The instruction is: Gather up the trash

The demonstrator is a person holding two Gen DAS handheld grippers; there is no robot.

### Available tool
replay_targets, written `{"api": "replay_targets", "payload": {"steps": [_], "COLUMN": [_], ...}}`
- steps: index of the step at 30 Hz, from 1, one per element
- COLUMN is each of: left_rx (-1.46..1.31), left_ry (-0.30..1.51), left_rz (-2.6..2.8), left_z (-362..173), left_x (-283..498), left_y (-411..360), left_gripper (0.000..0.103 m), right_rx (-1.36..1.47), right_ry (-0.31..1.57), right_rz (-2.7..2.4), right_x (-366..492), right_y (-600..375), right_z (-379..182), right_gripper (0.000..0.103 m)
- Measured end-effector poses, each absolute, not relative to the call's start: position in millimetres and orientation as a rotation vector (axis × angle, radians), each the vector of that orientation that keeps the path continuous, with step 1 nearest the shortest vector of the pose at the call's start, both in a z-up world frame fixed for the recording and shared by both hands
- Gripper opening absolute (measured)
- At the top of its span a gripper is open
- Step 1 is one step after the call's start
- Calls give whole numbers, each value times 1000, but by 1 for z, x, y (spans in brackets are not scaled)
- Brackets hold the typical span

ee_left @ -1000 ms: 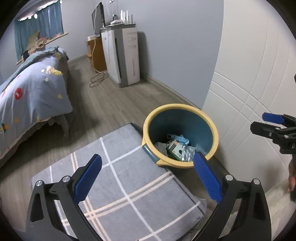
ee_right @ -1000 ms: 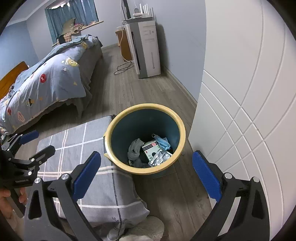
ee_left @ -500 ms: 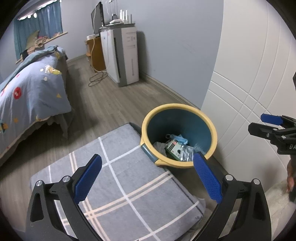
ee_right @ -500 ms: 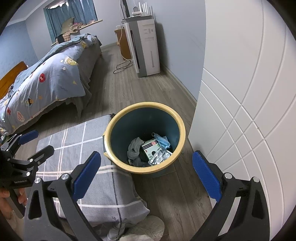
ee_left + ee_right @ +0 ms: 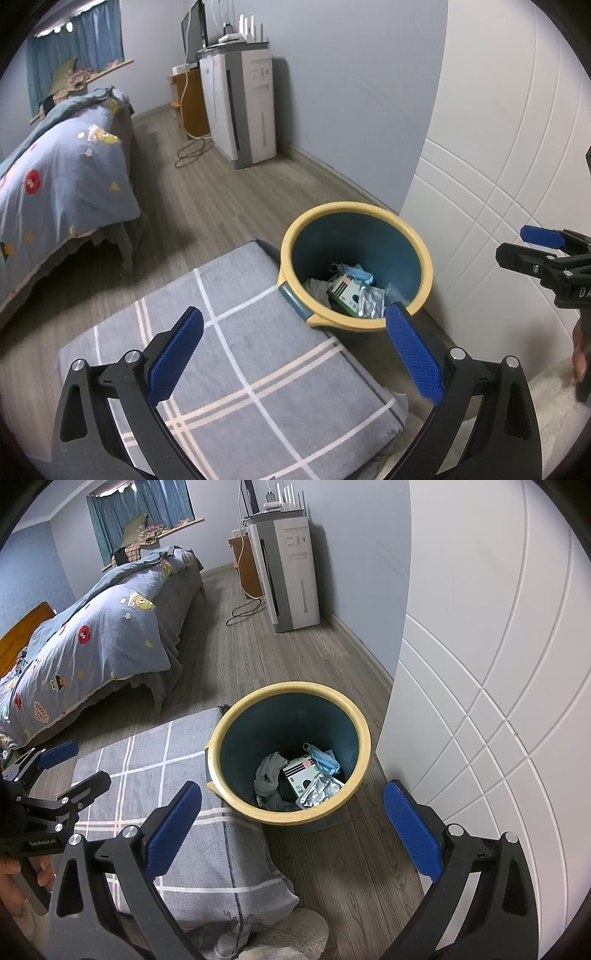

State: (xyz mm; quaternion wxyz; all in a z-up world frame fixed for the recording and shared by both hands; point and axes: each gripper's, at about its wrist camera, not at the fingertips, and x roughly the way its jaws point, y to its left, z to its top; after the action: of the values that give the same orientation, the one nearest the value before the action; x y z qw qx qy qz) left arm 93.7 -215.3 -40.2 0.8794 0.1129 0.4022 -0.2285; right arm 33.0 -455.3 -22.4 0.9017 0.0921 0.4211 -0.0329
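Barely anything has shifted since a second ago: both views have crept a touch nearer the bin [image 5: 291, 753], and that is all. Left tool [image 5: 295, 354] hangs with its blue pads spread wide, nothing between them, over the grey checked cushion [image 5: 236, 354]. Right tool [image 5: 293, 829] is just as wide apart and just as empty, poised above the bin and the wood floor [image 5: 258, 657].

Bin stands on the floor, yellow rim, dark blue inside, touching the cushion's edge on one side and close to the white panelled door [image 5: 498, 664] on the other. Down at its bottom lies the trash: a grey cloth [image 5: 269, 773], a blue face mask [image 5: 325, 758], a white and green packet [image 5: 301, 775] and a silver foil wrapper [image 5: 319, 792], all heaped together. From the left view the same heap shows low against the near wall of the bin [image 5: 354, 266].

Each tool catches the other at the edge of its view: the right tool [image 5: 546, 251] out by the door, the left tool [image 5: 55, 775] over the cushion's far corner.

Behind, a bed [image 5: 92, 642] with a blue printed quilt, and a white air purifier [image 5: 291, 572] against the blue wall.
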Motion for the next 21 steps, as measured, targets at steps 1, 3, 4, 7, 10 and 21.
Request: {"api": "replay_targets", "payload": {"steps": [1, 3, 4, 7, 10, 21], "left_rx": [233, 230, 229, 229, 238, 251], "left_ry": [841, 845, 847, 847, 843, 836], "left_rz": [-476, -478, -480, -484, -481, -485], "left_z": [-40, -41, -41, -41, -41, -42], "left_x": [94, 94, 95, 94, 93, 91], "left_y": [-215, -214, -214, -213, -214, -216], "left_gripper": [98, 98, 98, 98, 98, 98], "right_rx": [191, 191, 190, 190, 191, 191], "right_ry": [870, 871, 872, 872, 873, 874], "right_rz": [-69, -70, -69, -70, -70, -69], "right_x": [32, 32, 32, 31, 31, 31], "right_y": [-455, -454, -454, -454, -454, -455], "right_z": [-23, -23, -23, -25, -26, -26], "right_gripper": [97, 97, 97, 97, 97, 97]}}
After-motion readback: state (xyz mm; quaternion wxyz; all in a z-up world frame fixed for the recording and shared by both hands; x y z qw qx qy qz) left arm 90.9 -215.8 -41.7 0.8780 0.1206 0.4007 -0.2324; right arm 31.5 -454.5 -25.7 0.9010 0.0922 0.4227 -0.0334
